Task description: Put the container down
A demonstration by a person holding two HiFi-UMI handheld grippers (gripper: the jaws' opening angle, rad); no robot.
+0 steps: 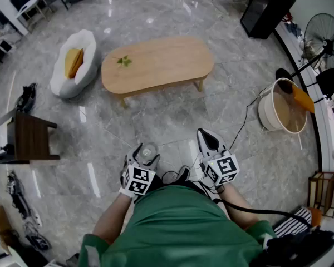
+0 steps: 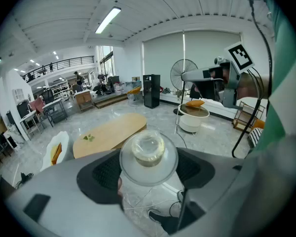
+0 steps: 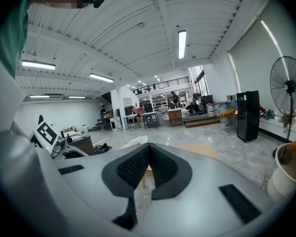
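A clear round container (image 2: pixel 148 154) with a domed lid sits between the black pads of my left gripper (image 2: pixel 149 168), which is shut on its sides. In the head view the same container (image 1: pixel 148 151) shows at the tip of the left gripper (image 1: pixel 143 159), held above the marble floor close to the person's body. My right gripper (image 1: pixel 207 136) is held beside it to the right, pointing forward. In the right gripper view its jaws (image 3: pixel 148 148) meet at the tips with nothing between them.
An oval wooden table (image 1: pixel 156 63) stands ahead with a small green sprig on it. A white chair with an orange cushion (image 1: pixel 72 63) is to its left, a dark side table (image 1: pixel 25 138) at the near left. A white tub (image 1: pixel 283 105), a fan (image 1: pixel 323 32) and a black cabinet (image 1: pixel 266 7) stand to the right.
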